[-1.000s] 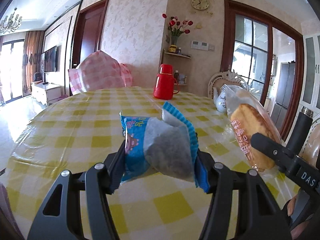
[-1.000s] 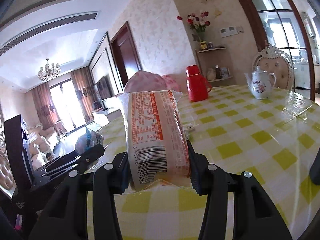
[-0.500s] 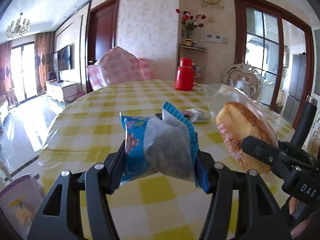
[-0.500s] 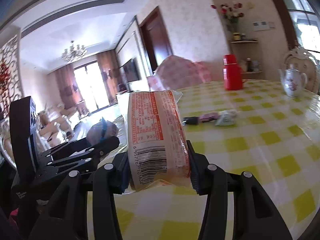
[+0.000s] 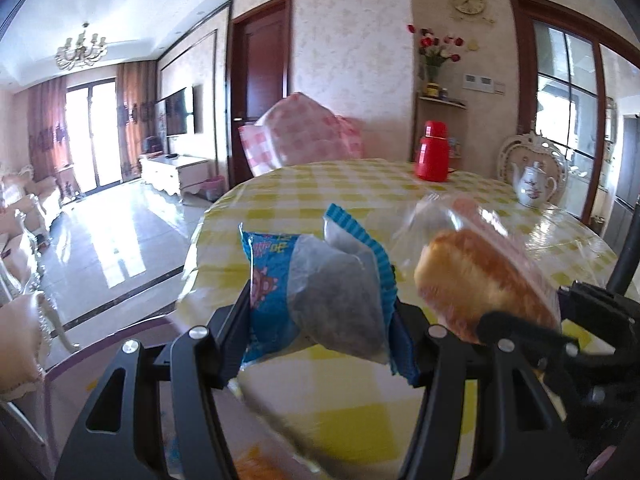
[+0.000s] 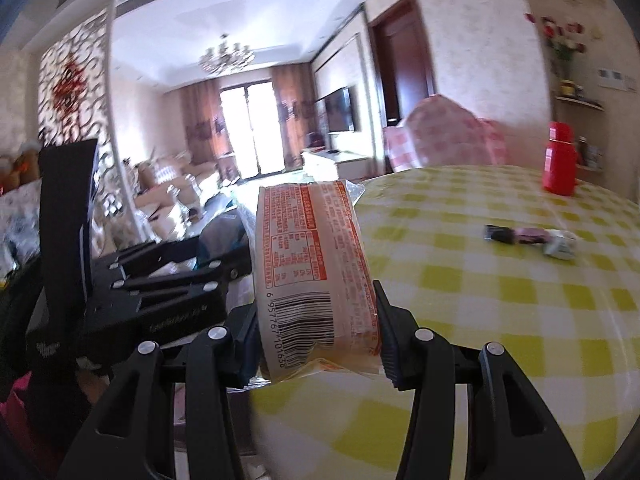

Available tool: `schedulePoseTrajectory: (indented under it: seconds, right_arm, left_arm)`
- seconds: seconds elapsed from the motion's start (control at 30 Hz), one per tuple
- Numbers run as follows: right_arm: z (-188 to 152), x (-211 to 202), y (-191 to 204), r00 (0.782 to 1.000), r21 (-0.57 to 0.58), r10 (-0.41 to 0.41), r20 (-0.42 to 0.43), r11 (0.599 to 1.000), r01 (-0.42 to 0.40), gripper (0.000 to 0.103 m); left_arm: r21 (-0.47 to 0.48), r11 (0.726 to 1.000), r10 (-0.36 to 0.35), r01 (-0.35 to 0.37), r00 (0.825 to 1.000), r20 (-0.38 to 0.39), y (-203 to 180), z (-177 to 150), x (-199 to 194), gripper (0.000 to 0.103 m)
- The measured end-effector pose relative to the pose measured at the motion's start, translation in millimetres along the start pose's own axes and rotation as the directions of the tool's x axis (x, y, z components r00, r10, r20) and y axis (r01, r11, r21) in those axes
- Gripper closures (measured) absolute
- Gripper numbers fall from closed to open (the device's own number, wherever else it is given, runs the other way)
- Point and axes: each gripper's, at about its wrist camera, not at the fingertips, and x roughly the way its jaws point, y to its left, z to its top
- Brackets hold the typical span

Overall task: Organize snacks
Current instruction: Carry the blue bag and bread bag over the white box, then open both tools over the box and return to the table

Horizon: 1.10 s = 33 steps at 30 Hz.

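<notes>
My left gripper [image 5: 320, 320] is shut on a blue snack packet [image 5: 320, 292] with a clear window showing dark contents. It holds it in the air over the table's near left edge. My right gripper [image 6: 316, 336] is shut on a wrapped bread roll [image 6: 312, 272] in clear plastic with orange print and a barcode. The bread [image 5: 480, 280] and the right gripper also show at the right of the left wrist view. The left gripper shows at the left of the right wrist view [image 6: 168, 276]. Several small wrapped snacks [image 6: 532, 238] lie on the yellow checked tablecloth [image 6: 520, 300].
A red thermos [image 5: 431, 152] and a white teapot [image 5: 534, 185] stand at the table's far side. A chair with a pink checked cover [image 5: 308, 136] is behind the table. A purple-rimmed container [image 5: 120, 344] with orange contents lies low beside the table edge. The living room floor is at left.
Both grippers have swung left and back towards the table's near edge with their snacks held. The living room and the low container have come into view.
</notes>
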Motion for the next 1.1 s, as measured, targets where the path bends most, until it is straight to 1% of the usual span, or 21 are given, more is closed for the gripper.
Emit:
schedulePoseTrajectory:
  seconds: [0.17, 0.3, 0.37, 0.43, 0.53, 0.63, 0.7, 0.73, 0.8, 0.83, 0.87, 0.9, 0.97, 1.03, 1.1]
  right_arm:
    - [-3, 19, 35, 0.998, -0.048, 0.048, -0.050, 0.998, -0.050, 0.056]
    - [-5, 39, 57, 0.992, -0.069, 0.078, -0.097, 0.994, -0.085, 0.056]
    - [-8, 48, 69, 0.986, -0.075, 0.103, -0.130, 0.991, -0.114, 0.056]
    - [-13, 57, 84, 0.981, -0.098, 0.109, -0.160, 0.987, -0.125, 0.056]
    - [-21, 67, 98, 0.971, -0.113, 0.132, -0.200, 0.981, -0.157, 0.056]
    - [-31, 75, 114, 0.958, -0.137, 0.154, -0.240, 0.972, -0.191, 0.056]
    - [-37, 79, 125, 0.946, -0.169, 0.174, -0.273, 0.960, -0.225, 0.057]
    - [-40, 78, 132, 0.943, -0.195, 0.182, -0.277, 0.951, -0.241, 0.057]
    - [-41, 75, 139, 0.947, -0.238, 0.171, -0.271, 0.942, -0.238, 0.053]
    - [-40, 74, 138, 0.949, -0.247, 0.164, -0.268, 0.941, -0.233, 0.051]
    - [-38, 72, 136, 0.951, -0.244, 0.162, -0.262, 0.942, -0.228, 0.045]
    - [-36, 71, 131, 0.952, -0.231, 0.165, -0.257, 0.946, -0.226, 0.042]
    - [-31, 70, 118, 0.954, -0.198, 0.164, -0.250, 0.956, -0.216, 0.042]
    - [-28, 66, 104, 0.960, -0.170, 0.149, -0.239, 0.966, -0.192, 0.039]
    - [-24, 61, 80, 0.968, -0.130, 0.123, -0.220, 0.980, -0.154, 0.027]
  left_arm:
    - [-0.038, 0.998, 0.055, -0.056, 0.998, -0.020, 40, -6, -4, 0.043]
    - [-0.056, 0.992, 0.107, -0.110, 0.993, -0.057, 75, -10, -3, 0.043]
    - [-0.062, 0.987, 0.144, -0.149, 0.987, -0.077, 94, -13, -3, 0.043]
    - [-0.094, 0.978, 0.176, -0.184, 0.980, -0.094, 116, -14, -3, 0.043]
    - [-0.123, 0.962, 0.229, -0.244, 0.966, -0.124, 149, -19, -6, 0.043]
    - [-0.137, 0.949, 0.263, -0.283, 0.953, -0.149, 170, -27, -14, 0.043]
    - [-0.149, 0.940, 0.282, -0.306, 0.946, -0.161, 179, -28, -14, 0.042]
    - [-0.151, 0.936, 0.292, -0.317, 0.941, -0.168, 181, -27, -14, 0.040]
    - [-0.155, 0.929, 0.311, -0.336, 0.936, -0.166, 184, -26, -16, 0.024]
    - [-0.162, 0.923, 0.324, -0.348, 0.933, -0.158, 183, -24, -17, 0.014]
    - [-0.163, 0.922, 0.328, -0.352, 0.932, -0.154, 181, -23, -17, 0.009]
    - [-0.161, 0.922, 0.330, -0.353, 0.932, -0.152, 178, -22, -17, 0.008]
    - [-0.142, 0.926, 0.329, -0.351, 0.931, -0.155, 169, -20, -13, 0.004]
    - [-0.117, 0.929, 0.332, -0.351, 0.930, -0.156, 158, -19, -6, 0.003]
    - [-0.095, 0.935, 0.324, -0.341, 0.933, -0.155, 144, -19, 1, 0.002]
